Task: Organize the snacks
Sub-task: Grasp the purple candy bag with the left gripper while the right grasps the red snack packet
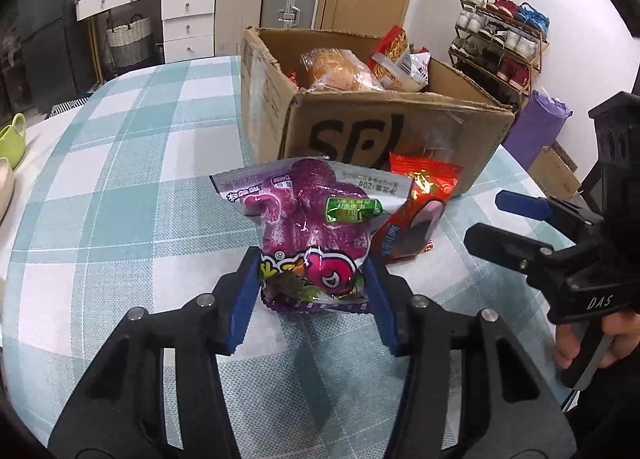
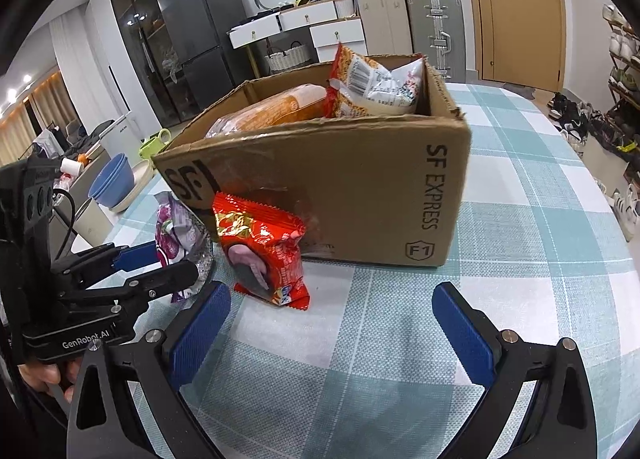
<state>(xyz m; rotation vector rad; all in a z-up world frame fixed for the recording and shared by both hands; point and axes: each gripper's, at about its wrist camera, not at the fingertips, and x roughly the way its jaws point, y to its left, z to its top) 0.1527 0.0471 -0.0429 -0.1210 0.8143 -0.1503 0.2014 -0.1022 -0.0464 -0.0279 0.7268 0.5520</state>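
Observation:
My left gripper (image 1: 310, 283) is shut on the near end of a purple candy bag (image 1: 310, 215), which rests on the checked tablecloth (image 1: 120, 187). A red snack packet (image 1: 416, 211) leans against the front of an open cardboard box (image 1: 384, 131) that holds a bread bag (image 1: 340, 71) and noodle packets (image 1: 396, 55). My right gripper (image 2: 332, 315) is open and empty, hovering over the table in front of the red packet (image 2: 264, 247) and the box (image 2: 360, 187). It also shows in the left wrist view (image 1: 500, 223). The purple bag (image 2: 176, 235) is partly hidden by the left gripper (image 2: 168, 263).
Blue bowls (image 2: 114, 179) and a green mug (image 2: 154, 145) stand to the left past the table edge. A shoe rack (image 1: 500, 43) and a purple roll (image 1: 536, 127) are at the right. Drawers and suitcases line the far wall.

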